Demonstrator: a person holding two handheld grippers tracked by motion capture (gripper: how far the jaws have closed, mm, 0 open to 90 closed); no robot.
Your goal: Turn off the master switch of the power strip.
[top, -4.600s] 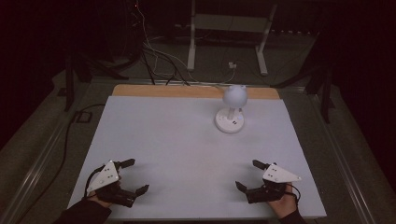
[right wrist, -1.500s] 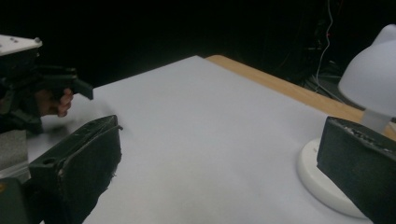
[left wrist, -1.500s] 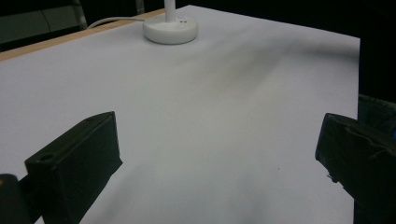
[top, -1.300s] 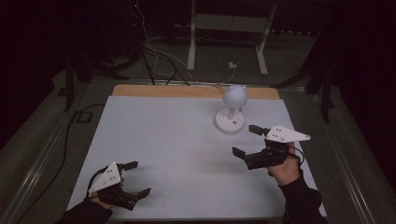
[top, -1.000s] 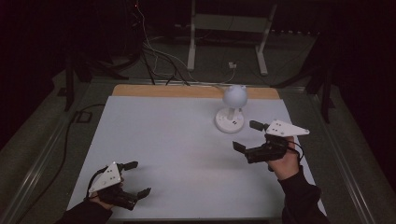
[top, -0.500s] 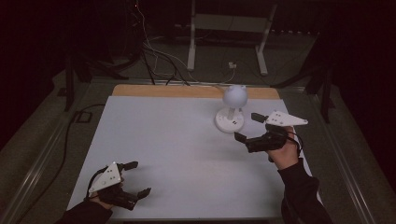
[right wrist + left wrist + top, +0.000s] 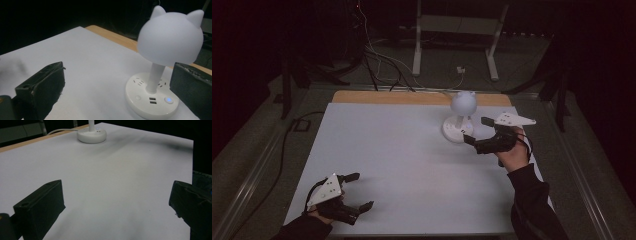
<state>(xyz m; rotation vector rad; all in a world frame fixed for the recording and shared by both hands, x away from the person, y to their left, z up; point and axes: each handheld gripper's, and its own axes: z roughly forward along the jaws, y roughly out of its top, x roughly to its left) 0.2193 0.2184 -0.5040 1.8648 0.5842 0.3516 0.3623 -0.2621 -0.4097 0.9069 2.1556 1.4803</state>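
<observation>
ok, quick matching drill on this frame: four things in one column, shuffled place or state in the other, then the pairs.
Things
1. left claw
2. right claw
3. lamp shade
4. lamp base

Place or state
A. round, with sockets and a lit blue button
B. open, beside the lamp at the table's far right
C. white dome with two ear points
D. open, low at the table's near left edge

Pairs: 1-D, 2-B, 3-C, 4-A

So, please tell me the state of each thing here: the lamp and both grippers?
Cat-ear lamp: upright on the table, shade unlit, small blue light on its base.
Right gripper: open, next to the lamp base, holding nothing.
Left gripper: open, low over the table, empty.
</observation>
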